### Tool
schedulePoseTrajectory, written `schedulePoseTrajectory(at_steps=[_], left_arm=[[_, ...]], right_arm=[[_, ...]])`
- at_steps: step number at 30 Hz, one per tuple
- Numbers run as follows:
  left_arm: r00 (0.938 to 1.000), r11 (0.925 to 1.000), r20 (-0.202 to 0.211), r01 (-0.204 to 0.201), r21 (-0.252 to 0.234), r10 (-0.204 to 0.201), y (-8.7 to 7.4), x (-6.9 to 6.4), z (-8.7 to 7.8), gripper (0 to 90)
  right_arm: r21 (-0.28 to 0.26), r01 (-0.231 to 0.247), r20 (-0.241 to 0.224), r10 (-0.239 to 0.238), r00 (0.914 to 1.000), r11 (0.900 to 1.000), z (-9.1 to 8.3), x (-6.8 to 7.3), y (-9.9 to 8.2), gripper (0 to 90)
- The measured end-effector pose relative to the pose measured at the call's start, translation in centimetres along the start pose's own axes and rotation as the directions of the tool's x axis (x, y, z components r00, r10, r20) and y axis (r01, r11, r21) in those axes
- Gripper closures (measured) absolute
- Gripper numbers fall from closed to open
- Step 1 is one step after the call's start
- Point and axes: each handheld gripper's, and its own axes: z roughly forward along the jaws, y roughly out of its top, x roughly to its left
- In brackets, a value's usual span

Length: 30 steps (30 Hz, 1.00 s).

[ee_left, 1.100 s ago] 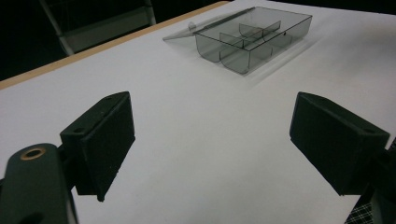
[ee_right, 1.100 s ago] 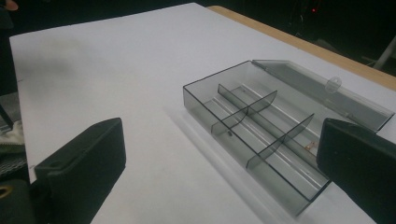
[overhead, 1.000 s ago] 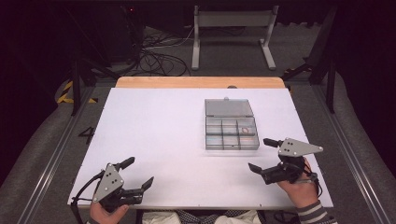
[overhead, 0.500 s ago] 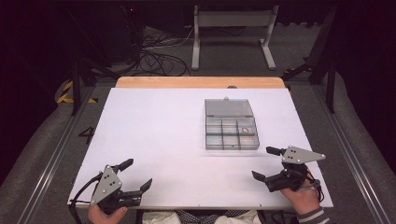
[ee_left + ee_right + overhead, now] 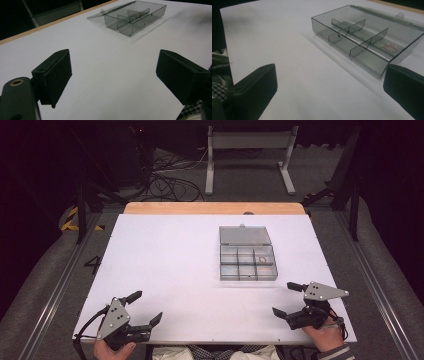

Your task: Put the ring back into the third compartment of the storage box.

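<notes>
Both the left gripper (image 5: 145, 308) and right gripper (image 5: 287, 299) hover with fingers released, empty, near the open compartment box (image 5: 247, 261) on the counter (image 5: 165, 255).

One white table (image 5: 170, 270) is recorded. One smoked clear compartment box (image 5: 247, 262) is counted on it, with one lid (image 5: 244, 235) laid open. Two grippers are noted: one left gripper (image 5: 142, 307), one right gripper (image 5: 285, 299). Two hands are seen.
</notes>
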Motion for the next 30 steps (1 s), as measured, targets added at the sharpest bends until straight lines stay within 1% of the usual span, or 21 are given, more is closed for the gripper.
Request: schedulePoseTrajectory(at_steps=[3,5,8,12,15,17,21,25,27,30], left_arm=[[0.9999,0.9999,-0.009,-0.011,0.005,0.011,-0.1,0.0,0.1,13.9],[0.9999,1.0000,-0.011,-0.006,0.006,0.006,-0.2,0.0,0.2,13.9],[0.9999,1.0000,-0.009,-0.008,0.000,0.008,-0.1,0.1,0.1,13.8],[0.9999,0.9999,-0.009,-0.010,-0.004,0.010,-0.1,0.1,0.2,13.8],[0.9999,0.9999,-0.014,-0.010,-0.001,0.010,-0.1,0.1,0.2,13.8],[0.9999,1.0000,-0.015,-0.008,-0.002,0.008,-0.1,0.2,0.2,13.7],[0.9999,1.0000,-0.014,-0.004,-0.002,0.004,-0.2,0.2,0.2,13.7],[0.9999,1.0000,-0.013,-0.002,-0.004,0.002,-0.1,0.2,0.2,13.6],[0.9998,1.0000,-0.018,-0.004,-0.004,0.004,-0.2,0.3,0.2,13.4],[0.9998,1.0000,-0.019,-0.005,-0.003,0.005,-0.2,0.2,0.2,13.3]], right_arm=[[0.034,-0.006,0.010,0.006,0.9999,0.9994,0.2,-0.2,-0.4,0.0],[0.053,-0.011,0.012,0.010,0.9999,0.9985,0.3,-0.2,-0.6,0.0],[0.068,-0.026,0.006,0.026,0.9997,0.9974,0.5,-0.1,-0.7,0.1],[0.099,-0.004,0.014,0.003,0.9999,0.9951,1.1,0.3,-0.6,0.1],[0.091,0.012,0.018,-0.014,0.9997,0.9957,1.1,0.6,-0.5,0.1],[0.076,0.018,0.023,-0.020,0.9995,0.9969,0.9,0.7,-0.3,0.1],[0.055,0.018,0.030,-0.020,0.9994,0.9983,0.6,0.7,-0.3,0.1],[0.049,0.021,0.033,-0.023,0.9992,0.9986,0.5,0.7,-0.2,0.1],[0.040,0.027,0.022,-0.027,0.9994,0.9989,0.4,0.8,-0.2,0.1],[0.029,0.038,0.022,-0.039,0.9990,0.9988,0.3,1.0,-0.1,0.1]])
